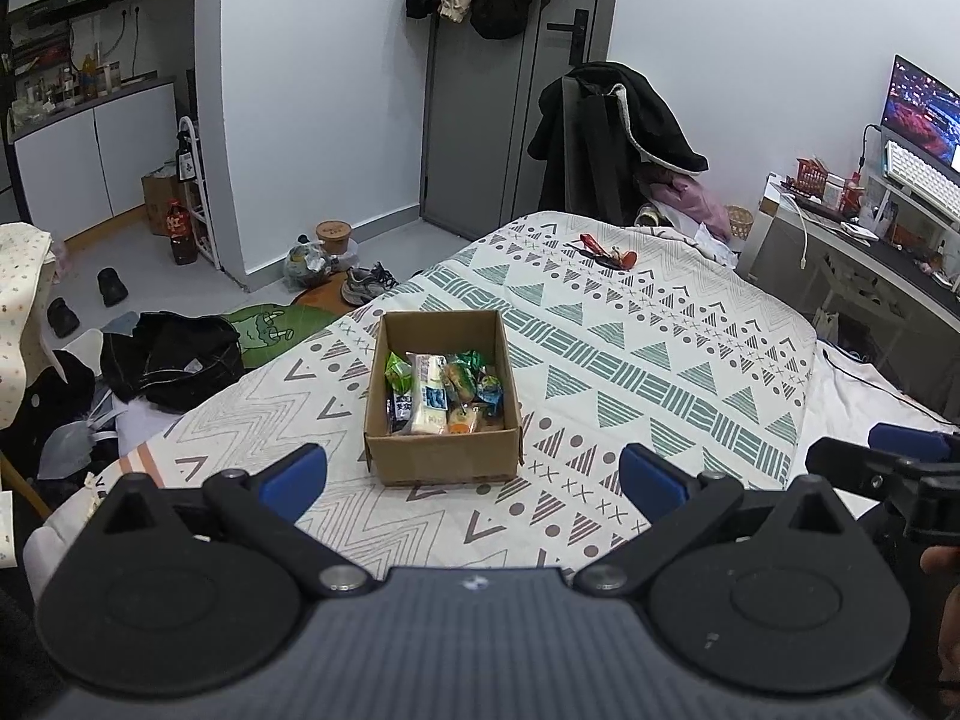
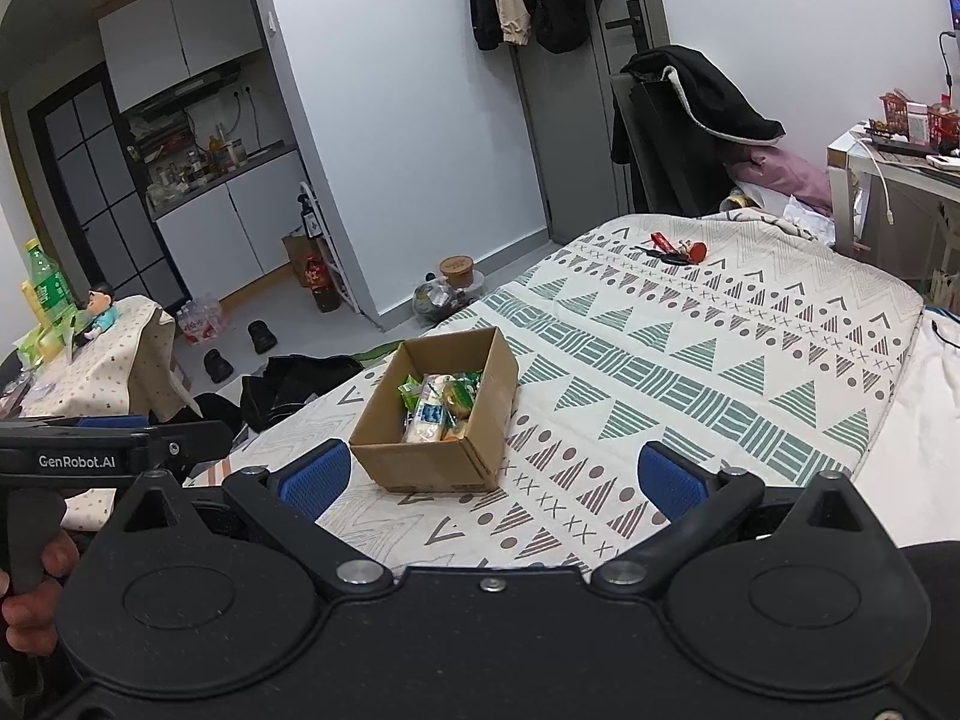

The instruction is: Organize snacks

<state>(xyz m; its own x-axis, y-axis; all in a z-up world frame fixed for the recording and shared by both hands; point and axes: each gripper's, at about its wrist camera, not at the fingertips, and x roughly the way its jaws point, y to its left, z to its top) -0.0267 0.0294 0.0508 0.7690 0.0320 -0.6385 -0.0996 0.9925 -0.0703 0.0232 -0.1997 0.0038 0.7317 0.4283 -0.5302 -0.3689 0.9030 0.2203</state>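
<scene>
An open cardboard box (image 1: 443,453) stands on the patterned bed cover (image 1: 630,348). Several wrapped snacks (image 1: 441,390) lie inside it. My left gripper (image 1: 474,480) is open and empty, held just short of the box's near wall. The right wrist view shows the same box (image 2: 420,465) with the snacks (image 2: 438,408) inside. My right gripper (image 2: 492,480) is open and empty, a little right of the box and above the bed cover (image 2: 690,360). The right gripper's finger shows at the right edge of the left wrist view.
Small red and dark items (image 1: 606,252) lie at the far end of the bed. A chair with a black coat (image 1: 612,138) stands behind it. A desk (image 1: 870,240) with keyboard and monitor is at the right. Clothes and shoes (image 1: 168,354) litter the floor left.
</scene>
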